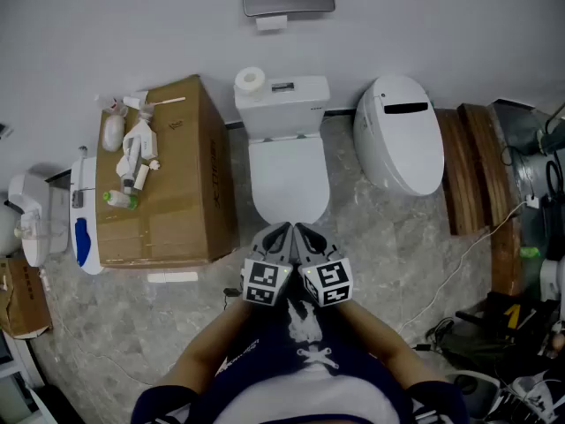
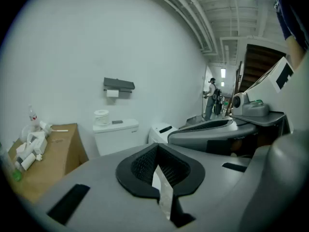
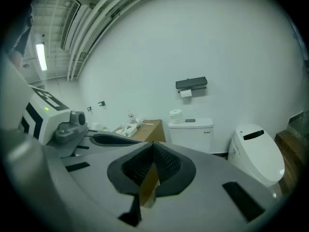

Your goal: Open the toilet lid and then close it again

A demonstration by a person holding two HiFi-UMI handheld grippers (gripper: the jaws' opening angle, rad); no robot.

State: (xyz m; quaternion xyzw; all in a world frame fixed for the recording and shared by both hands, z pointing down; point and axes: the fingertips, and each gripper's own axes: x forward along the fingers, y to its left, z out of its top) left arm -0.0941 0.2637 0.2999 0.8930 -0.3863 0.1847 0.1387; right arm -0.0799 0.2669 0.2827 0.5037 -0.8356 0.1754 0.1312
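**Inspector:** State the setting.

**Technician:** Grey marbled floor (image 1: pixel 388 237). A plain white wall (image 1: pixel 441 25) closes the far side.

**Inspector:** Gripper condition?

**Technician:** Left gripper (image 1: pixel 281 230): jaws fully together, nothing between them. Right gripper (image 1: pixel 301 230): the same, clenched and empty. The two sit side by side close to the person, tips converging and angled slightly down toward the far wall.

**Inspector:** Location of the toilet lid?

**Technician:** The toilet lid (image 1: pixel 290 177) lies flat and closed on the bowl, directly beyond the gripper tips. In the head view the tips overlap the near rim of the bowl. Contact cannot be confirmed. The tank (image 1: pixel 282 104) stands at the far end against the wall, with a paper roll (image 1: pixel 250 79) on its left corner.

**Inspector:** Surroundings?

**Technician:** A paper holder (image 1: pixel 289 1) is mounted on the wall above the tank. Just left of the toilet stands a cardboard box (image 1: pixel 177 201) with white fittings (image 1: pixel 134 148) on top. To the right, near the tank, is a second white toilet (image 1: pixel 399 135), and wooden boards (image 1: pixel 472 166) lie farther right.
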